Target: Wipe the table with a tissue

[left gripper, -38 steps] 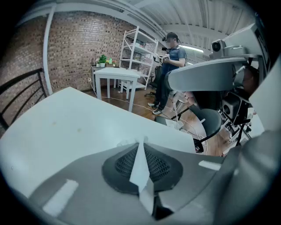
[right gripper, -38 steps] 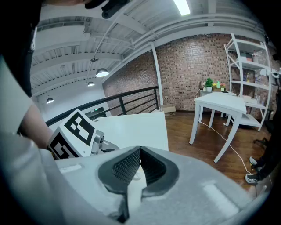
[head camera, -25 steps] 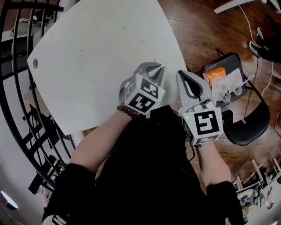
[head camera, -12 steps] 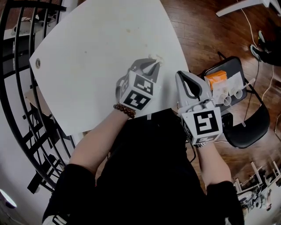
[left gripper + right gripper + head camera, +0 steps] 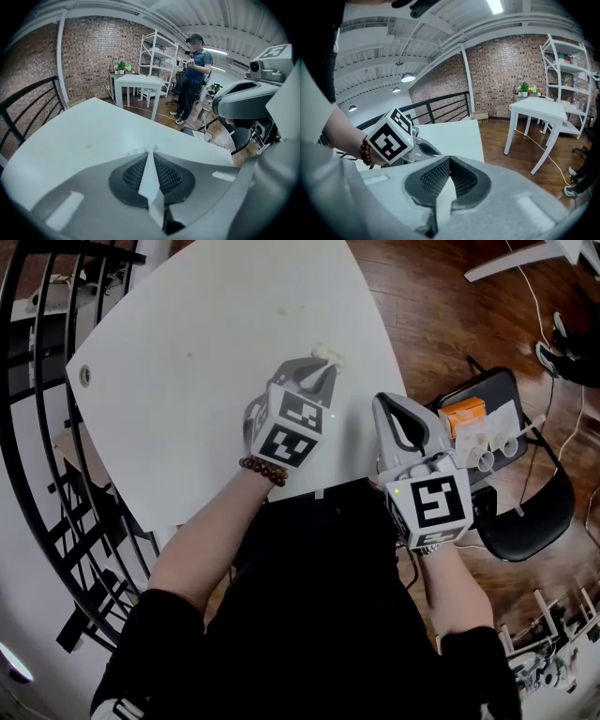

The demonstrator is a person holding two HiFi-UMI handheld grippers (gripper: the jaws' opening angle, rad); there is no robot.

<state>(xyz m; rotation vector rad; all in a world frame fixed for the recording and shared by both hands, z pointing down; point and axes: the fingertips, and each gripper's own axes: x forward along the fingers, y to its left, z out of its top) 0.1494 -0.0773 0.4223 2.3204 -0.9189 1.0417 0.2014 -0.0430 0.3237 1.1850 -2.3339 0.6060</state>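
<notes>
My left gripper rests on the white table, shut on a crumpled white tissue that pokes out past its tips near the table's right edge. In the left gripper view the tissue shows as a white strip pinched between the shut jaws of the left gripper. A small yellowish stain lies farther up the table, and the same stain appears in the left gripper view. My right gripper hovers at the table's right edge, shut and empty. In its own view the right gripper points toward the left gripper's marker cube.
A black chair stands right of the table with an orange box and paper cups on it. A black railing curves along the left. A person stands beyond the table, near a small white table.
My left gripper has slid forward across the table with the tissue in it. The right gripper has stayed in place.
</notes>
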